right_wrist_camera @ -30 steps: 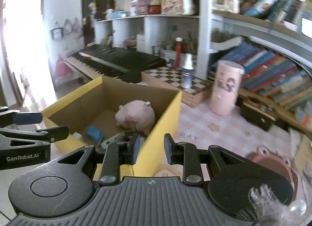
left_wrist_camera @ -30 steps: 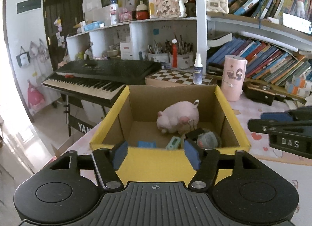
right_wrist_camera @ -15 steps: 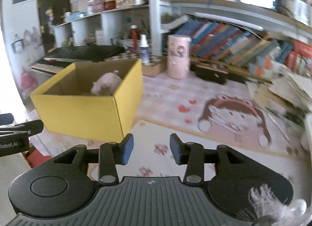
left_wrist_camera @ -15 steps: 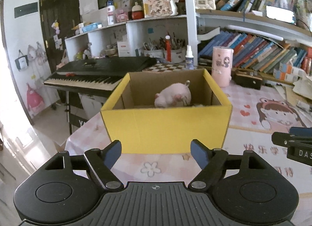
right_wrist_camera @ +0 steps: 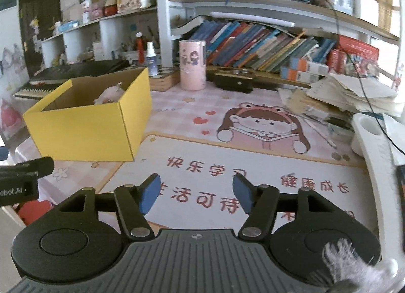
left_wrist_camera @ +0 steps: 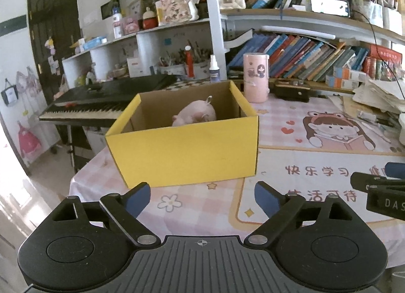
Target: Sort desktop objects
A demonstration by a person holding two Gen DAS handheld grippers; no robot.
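A yellow cardboard box [left_wrist_camera: 184,152] stands on the pink desk mat, also in the right wrist view [right_wrist_camera: 83,133] at left. A pink plush pig [left_wrist_camera: 195,116] lies inside it; it shows over the rim in the right wrist view [right_wrist_camera: 108,94]. My left gripper [left_wrist_camera: 201,198] is open and empty, low over the mat in front of the box. My right gripper [right_wrist_camera: 196,193] is open and empty over the mat's printed characters, to the right of the box. Each gripper's tip shows at the edge of the other's view.
A pink cylinder [left_wrist_camera: 255,78] and a spray bottle [left_wrist_camera: 213,69] stand behind the box. A black case [right_wrist_camera: 234,81], a keyboard [left_wrist_camera: 106,105], bookshelves and a paper pile [right_wrist_camera: 349,95] ring the desk. A white holder [right_wrist_camera: 367,133] sits at right.
Both grippers have pulled back and away from the box. The left gripper's jaws opened wider. The right gripper's jaws, nearly closed a second ago, have opened. The box's inner contents dropped from sight.
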